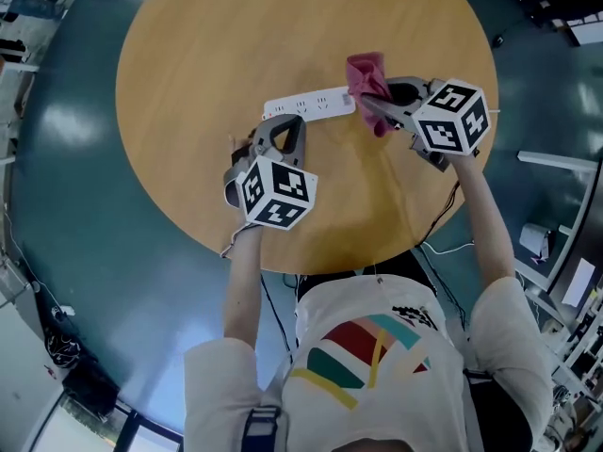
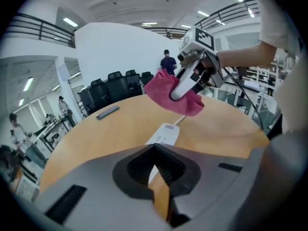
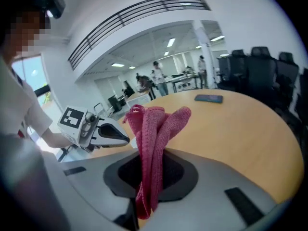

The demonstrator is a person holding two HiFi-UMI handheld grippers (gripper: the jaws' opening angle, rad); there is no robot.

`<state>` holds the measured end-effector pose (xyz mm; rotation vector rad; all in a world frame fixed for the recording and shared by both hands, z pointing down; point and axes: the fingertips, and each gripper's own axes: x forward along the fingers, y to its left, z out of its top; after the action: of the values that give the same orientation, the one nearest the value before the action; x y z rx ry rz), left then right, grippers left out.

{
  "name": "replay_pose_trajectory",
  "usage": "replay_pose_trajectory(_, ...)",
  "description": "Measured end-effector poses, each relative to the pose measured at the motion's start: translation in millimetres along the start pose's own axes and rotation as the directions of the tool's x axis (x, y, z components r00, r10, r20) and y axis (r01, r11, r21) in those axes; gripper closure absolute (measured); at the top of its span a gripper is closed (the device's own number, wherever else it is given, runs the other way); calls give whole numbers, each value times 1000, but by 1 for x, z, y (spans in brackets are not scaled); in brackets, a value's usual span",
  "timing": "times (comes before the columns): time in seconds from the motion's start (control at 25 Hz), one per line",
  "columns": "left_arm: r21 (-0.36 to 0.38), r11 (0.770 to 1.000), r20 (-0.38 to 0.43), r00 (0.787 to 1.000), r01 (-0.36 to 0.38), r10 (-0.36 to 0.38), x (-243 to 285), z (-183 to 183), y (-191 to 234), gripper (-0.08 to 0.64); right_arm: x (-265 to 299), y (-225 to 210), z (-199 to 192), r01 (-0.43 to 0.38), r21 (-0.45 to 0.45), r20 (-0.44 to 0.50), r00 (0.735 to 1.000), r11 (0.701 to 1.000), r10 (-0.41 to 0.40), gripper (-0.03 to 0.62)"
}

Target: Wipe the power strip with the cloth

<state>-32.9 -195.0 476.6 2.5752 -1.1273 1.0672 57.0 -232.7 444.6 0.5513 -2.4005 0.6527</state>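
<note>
A white power strip lies on the round wooden table, its cord end towards the right. My right gripper is shut on a pink-red cloth, which bunches up over the strip's right end. In the right gripper view the cloth stands folded between the jaws. My left gripper is shut with nothing in it, its tips at the strip's left part. In the left gripper view the strip runs away from the closed jaws towards the cloth. Whether the tips touch the strip I cannot tell.
A dark flat phone-like object lies on the far side of the table and also shows as the phone in the right gripper view. Black chairs stand beyond the table. A cable hangs off the near right edge.
</note>
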Motion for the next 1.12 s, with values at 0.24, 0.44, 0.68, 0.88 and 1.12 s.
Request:
replay_pose_trajectory(0.24,-139,981,-48,990,-135,129,32,4,-7,520,55,16,47,-264,-474,-256,954,840,156,553)
replay_pose_trajectory(0.44,-158,974,-64,986,-163,155,36,-2,3,520,122,29,56,-492,-636,-522,842,595,137,553)
replay_pose_trajectory(0.68,-307,939,-100,986,-156,131,42,-12,11,520,172,45,48,-679,-536,-731,671,502,126,554)
replay_pose_trajectory(0.88,-356,927,-85,992,-121,97,45,-16,13,520,185,46,29,-734,-472,-795,593,489,123,552)
replay_pose_trajectory(1.12,-390,913,-86,992,-119,93,44,-17,16,520,186,44,28,-713,-440,-783,602,546,155,554)
